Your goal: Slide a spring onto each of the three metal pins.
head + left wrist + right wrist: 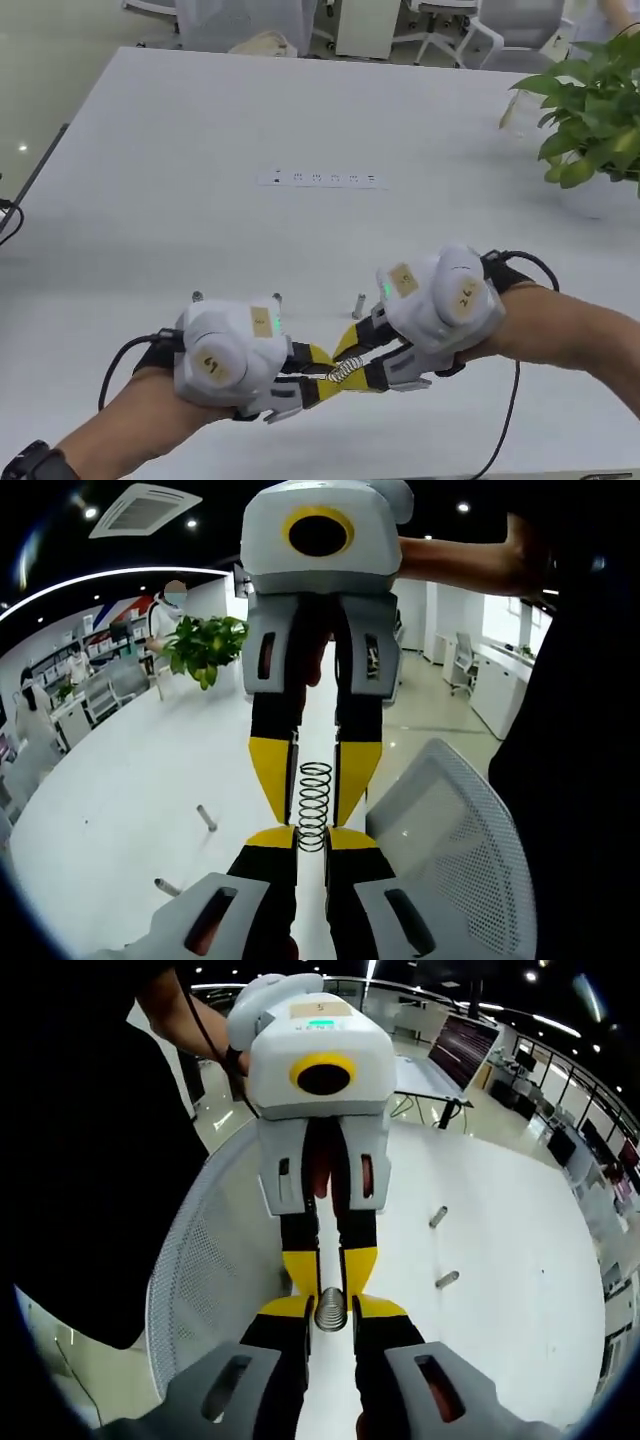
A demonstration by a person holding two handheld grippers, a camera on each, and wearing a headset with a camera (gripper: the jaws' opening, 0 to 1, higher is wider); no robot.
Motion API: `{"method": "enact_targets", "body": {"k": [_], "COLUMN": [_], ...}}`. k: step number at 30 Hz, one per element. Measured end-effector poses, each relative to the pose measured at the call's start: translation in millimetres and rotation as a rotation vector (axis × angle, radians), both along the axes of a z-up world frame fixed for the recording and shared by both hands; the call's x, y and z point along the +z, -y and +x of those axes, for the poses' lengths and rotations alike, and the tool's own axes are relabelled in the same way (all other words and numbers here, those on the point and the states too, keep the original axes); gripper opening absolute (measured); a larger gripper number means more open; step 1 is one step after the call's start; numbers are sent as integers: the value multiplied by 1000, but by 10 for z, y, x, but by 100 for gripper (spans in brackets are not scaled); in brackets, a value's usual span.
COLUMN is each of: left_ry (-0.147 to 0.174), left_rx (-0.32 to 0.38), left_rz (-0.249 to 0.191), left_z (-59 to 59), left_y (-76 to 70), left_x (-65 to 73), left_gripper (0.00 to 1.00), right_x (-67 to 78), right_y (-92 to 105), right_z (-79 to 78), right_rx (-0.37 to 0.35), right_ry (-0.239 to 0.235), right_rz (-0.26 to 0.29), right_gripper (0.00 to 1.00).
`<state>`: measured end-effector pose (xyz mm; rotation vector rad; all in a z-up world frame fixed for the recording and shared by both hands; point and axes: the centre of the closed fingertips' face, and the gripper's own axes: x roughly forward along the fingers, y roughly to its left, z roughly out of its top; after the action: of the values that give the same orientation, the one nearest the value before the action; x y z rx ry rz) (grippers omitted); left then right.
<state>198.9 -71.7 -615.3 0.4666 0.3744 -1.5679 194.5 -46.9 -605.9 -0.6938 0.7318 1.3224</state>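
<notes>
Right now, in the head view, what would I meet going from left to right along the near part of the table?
The left gripper → spring, held between the jaws of both → right gripper → potted plant at the far right edge.
</notes>
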Motion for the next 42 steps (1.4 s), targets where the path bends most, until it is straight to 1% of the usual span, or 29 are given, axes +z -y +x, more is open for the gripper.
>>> {"method": "enact_targets", "body": {"k": [3,4,6,8,13,19,30,36,39,42], "left_ry": [0,-1,-1,0,1,0,-2,-20,-25,-22], "left_rx": [-2,-2,-1,-2,-6,-9,-13,-10,-1,9], "left_rz": [1,0,0,2,11,19,29,35,32,28], "left_z": [-4,-6,-8,-9,-20,-28,-27,-35,-16,18], "left_y": [10,12,21,23,16,13,40,35,30,15], "left_x": [2,2,6,4,-15,-26,-80,-132,-145,-154], "left_gripper": [2,2,2,2,2,2,2,2,3,3], "right_x": [-2,-6,-30,-39,-57,-73,-128,-180,-191,-196], "right_y": [9,14,39,35,35,37,63,61,66,74], "right_z": [-7,-14,-16,-33,-45,-46,-33,-43,-24,7], "right_rx": [38,45,64,71,89,85,51,37,23,5], "right_ry": [6,2,-1,-13,-13,-17,-31,-36,-36,-39], "right_rz": [-40,-50,-92,-99,-122,-127,-130,-121,-114,-104], "right_gripper": [13,12,11,10,10,10,9,9,9,9]}}
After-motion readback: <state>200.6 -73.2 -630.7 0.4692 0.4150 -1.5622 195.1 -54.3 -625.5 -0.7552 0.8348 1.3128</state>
